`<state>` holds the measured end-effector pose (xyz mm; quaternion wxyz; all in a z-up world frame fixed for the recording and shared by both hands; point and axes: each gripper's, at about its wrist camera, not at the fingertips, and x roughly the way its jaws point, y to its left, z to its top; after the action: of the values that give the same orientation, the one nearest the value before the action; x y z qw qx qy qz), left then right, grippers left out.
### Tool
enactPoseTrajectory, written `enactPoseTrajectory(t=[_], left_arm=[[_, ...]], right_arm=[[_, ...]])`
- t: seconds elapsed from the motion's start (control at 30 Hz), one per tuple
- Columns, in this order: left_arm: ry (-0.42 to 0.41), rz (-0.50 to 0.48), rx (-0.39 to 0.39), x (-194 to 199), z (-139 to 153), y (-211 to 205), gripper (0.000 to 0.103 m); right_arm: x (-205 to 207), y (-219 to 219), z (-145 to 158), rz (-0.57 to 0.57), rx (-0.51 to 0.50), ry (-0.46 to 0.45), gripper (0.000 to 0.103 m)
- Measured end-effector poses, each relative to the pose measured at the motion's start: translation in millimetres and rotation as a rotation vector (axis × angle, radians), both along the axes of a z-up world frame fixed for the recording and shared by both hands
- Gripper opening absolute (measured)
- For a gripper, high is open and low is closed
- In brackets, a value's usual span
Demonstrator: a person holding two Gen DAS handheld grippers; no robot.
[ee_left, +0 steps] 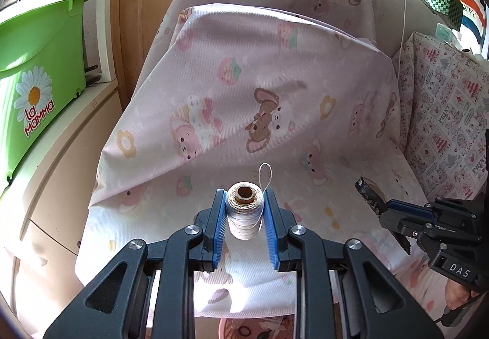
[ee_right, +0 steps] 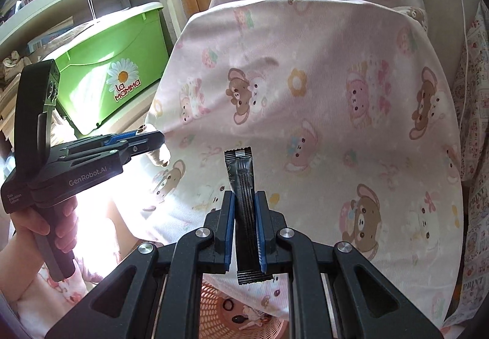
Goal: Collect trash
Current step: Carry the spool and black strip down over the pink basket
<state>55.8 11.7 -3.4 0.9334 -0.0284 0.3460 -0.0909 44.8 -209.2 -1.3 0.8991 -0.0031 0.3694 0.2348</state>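
My left gripper (ee_left: 244, 201) is shut on a spool of whitish thread (ee_left: 244, 213), held upright above the pink bear-print sheet (ee_left: 244, 88); a loose thread loop sticks up from it. In the right wrist view the left gripper (ee_right: 146, 137) shows at the left with the spool (ee_right: 159, 155) hanging under it. My right gripper (ee_right: 244, 204) is shut on a black stick sachet (ee_right: 243, 195), held upright. In the left wrist view the right gripper (ee_left: 385, 210) shows at the right with the sachet (ee_left: 368, 191). A pink basket (ee_right: 244, 305) sits below the grippers.
A green "La Mamma" bin (ee_left: 36, 70) stands on a cream shelf at the left, also in the right wrist view (ee_right: 116, 70). A patterned cushion (ee_left: 443, 113) lies at the right. A wooden panel (ee_left: 137, 3) stands behind the sheet.
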Motion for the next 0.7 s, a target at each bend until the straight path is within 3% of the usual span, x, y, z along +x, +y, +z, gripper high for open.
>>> enactPoseTrajectory(t=[0.5,0.7], left_arm=[[0.043,-0.004,-0.127,-49,-7,5,0.022],[0.040,-0.013,-0.108,-79,-8,-3,0.022]], right_arm=[[-48,13,-8,0.050,0.044,0.051,0.014],[-60,18,-17,0.059,0.046,0.088,0.014]])
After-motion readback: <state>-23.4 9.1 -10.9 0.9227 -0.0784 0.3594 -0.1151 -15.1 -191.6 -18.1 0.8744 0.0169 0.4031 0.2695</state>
